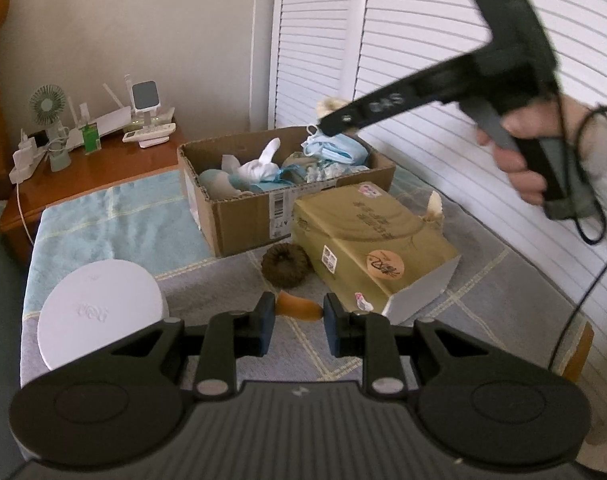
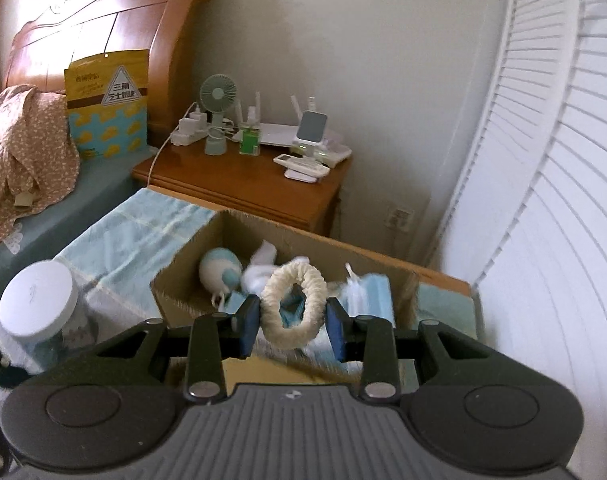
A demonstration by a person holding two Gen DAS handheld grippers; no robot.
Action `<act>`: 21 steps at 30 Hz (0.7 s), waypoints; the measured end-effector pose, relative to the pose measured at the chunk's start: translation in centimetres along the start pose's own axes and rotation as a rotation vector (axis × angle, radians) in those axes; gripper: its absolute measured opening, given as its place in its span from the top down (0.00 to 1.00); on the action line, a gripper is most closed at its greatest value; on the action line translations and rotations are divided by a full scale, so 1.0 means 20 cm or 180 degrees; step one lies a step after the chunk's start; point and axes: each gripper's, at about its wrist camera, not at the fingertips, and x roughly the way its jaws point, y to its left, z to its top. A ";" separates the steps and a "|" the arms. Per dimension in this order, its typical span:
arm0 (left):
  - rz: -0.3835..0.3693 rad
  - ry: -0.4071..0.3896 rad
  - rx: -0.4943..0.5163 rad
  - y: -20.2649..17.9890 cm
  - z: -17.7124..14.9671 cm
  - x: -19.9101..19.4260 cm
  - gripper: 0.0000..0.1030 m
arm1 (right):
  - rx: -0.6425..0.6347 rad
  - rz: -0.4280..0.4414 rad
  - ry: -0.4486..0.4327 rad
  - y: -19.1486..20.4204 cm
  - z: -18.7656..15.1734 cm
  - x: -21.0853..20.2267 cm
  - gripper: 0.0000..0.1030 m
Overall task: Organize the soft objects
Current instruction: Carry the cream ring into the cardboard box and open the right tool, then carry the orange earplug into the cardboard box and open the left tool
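Observation:
In the right wrist view my right gripper [image 2: 293, 320] is shut on a cream scrunchie [image 2: 293, 306], held upright over the open cardboard box [image 2: 175, 280]. The box holds a white sock [image 2: 259, 270], a blue-white plush [image 2: 219, 270] and blue face masks [image 2: 369, 294]. From the left wrist view, the right gripper [image 1: 331, 122] hangs above the box [image 1: 243, 208] in a person's hand [image 1: 519, 152]. My left gripper [image 1: 298, 318] is low over the bed, shut on a small amber-brown piece [image 1: 299, 307] that spans its pads. A brown ring-shaped hair piece [image 1: 285, 266] lies on the cover in front of the box.
An olive tissue pack [image 1: 367, 248] leans beside the box. A jar with a white round lid [image 1: 99, 312] stands at the left. Behind is a wooden nightstand [image 2: 243, 184] with a fan, router and chargers. White louvred doors [image 1: 423, 60] close the right side. A cable [image 1: 583, 292] hangs from the right hand.

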 end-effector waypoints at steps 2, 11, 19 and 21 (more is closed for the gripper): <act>0.0014 -0.0003 0.0000 0.00 0.01 0.01 0.76 | 0.0029 -0.0026 0.0006 -0.01 0.02 0.06 0.44; 0.0052 -0.0007 0.0023 -0.01 0.06 0.04 0.76 | 0.0156 0.0086 0.0005 -0.03 -0.06 0.03 0.00; 0.0123 -0.0028 0.0021 0.02 0.15 0.04 0.76 | 0.0272 0.0118 0.0131 0.01 -0.22 -0.15 0.00; 0.0132 -0.0036 0.0038 0.02 0.19 0.04 0.76 | 0.0334 0.0098 0.0135 0.02 -0.26 -0.19 0.00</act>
